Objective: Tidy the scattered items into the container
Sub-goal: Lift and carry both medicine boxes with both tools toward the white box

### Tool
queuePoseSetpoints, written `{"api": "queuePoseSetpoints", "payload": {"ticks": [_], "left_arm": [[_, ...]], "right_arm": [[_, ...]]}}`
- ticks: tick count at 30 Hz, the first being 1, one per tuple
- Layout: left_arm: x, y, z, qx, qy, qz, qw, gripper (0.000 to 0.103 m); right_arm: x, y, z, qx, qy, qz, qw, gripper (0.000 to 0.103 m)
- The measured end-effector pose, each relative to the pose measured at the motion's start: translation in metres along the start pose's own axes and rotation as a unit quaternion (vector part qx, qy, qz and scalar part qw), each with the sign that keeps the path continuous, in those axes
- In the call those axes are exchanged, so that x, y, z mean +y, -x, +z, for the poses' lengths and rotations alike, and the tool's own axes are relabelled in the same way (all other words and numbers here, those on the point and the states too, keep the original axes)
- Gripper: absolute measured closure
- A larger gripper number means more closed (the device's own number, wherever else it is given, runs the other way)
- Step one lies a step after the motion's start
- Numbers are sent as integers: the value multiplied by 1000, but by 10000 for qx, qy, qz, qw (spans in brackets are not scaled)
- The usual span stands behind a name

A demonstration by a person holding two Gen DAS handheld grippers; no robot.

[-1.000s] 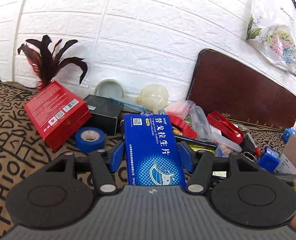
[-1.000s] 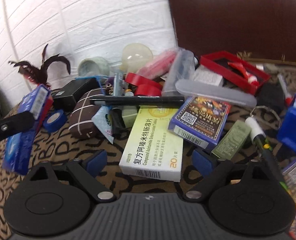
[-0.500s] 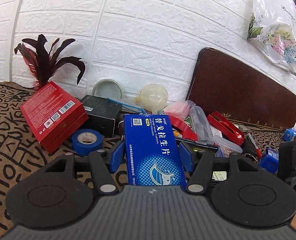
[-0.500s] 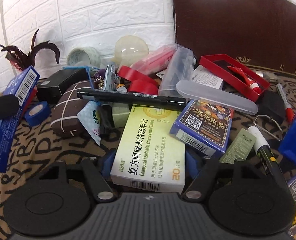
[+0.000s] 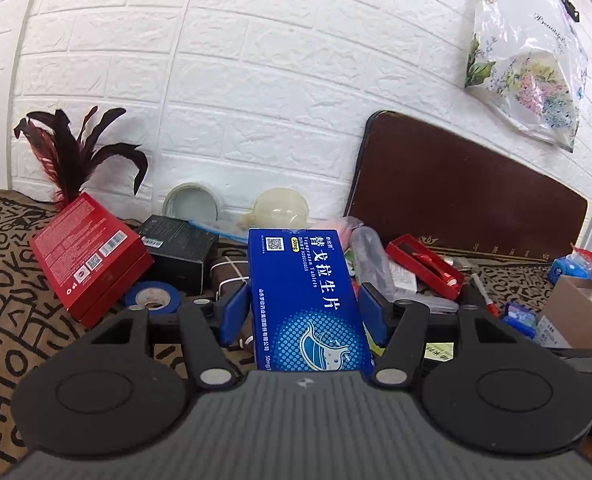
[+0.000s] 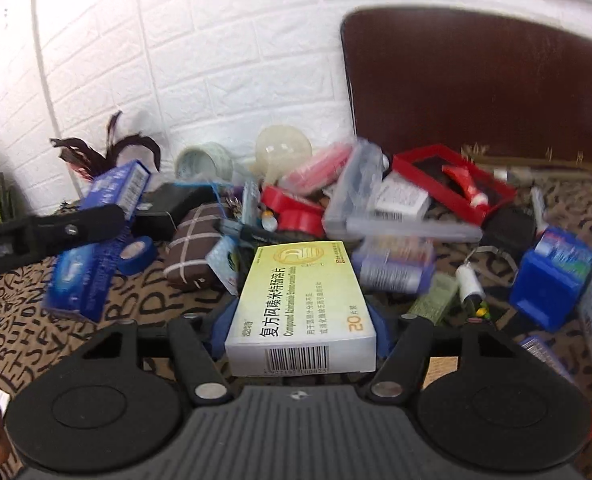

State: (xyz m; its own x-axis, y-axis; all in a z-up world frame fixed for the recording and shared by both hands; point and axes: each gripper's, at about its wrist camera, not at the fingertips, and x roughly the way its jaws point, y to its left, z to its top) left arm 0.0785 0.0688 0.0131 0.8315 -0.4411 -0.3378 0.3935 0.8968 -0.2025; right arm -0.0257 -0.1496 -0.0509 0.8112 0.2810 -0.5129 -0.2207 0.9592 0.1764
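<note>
My left gripper is shut on a blue medicine box and holds it above the patterned cloth; the same box and gripper show at the left of the right wrist view. My right gripper is shut on a pale yellow-green medicine box, lifted above the pile. A cardboard box stands at the far right of the left wrist view.
A heap of small items lies by the white brick wall: a red box, a black box, blue tape, a brown checked pouch, a red tray, a blue box. A dark brown board leans on the wall.
My right gripper closed on the yellow-green box and lifted it off the cloth. My left gripper kept its blue box and shifted slightly.
</note>
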Motion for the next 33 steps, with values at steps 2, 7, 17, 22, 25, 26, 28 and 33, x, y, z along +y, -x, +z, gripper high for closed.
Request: {"api": "queuePoseSetpoints", "payload": {"ticks": [2, 7, 17, 22, 25, 26, 28, 33], "left_arm": [[-6, 4, 4, -45, -49, -33, 10000, 43], [-30, 13, 11, -144, -244, -124, 9995, 43], [-79, 17, 16, -185, -542, -460, 9973, 43], [-124, 13, 18, -219, -768, -845, 9932, 43], [-155, 9, 18, -223, -876, -1140, 9894, 43], [-166, 7, 17, -216, -906, -1242, 9879, 43], [-186, 3, 16, -188, -953, -1447, 9847, 43], [-233, -7, 13, -156, -1127, -1850, 9761, 43]], "right_arm": [[2, 17, 7, -188, 132, -1, 9997, 38], [-2, 50, 26, -536, 185, -5, 9984, 38], [-34, 95, 40, -866, 77, -174, 9961, 38], [-71, 126, 37, -1068, -79, -482, 9931, 38], [-101, 147, 32, -1178, -199, -752, 9900, 38], [-112, 154, 30, -1203, -245, -849, 9888, 38], [-132, 170, 26, -1253, -344, -1038, 9861, 38], [-174, 206, 18, -1341, -562, -1482, 9782, 38]]}}
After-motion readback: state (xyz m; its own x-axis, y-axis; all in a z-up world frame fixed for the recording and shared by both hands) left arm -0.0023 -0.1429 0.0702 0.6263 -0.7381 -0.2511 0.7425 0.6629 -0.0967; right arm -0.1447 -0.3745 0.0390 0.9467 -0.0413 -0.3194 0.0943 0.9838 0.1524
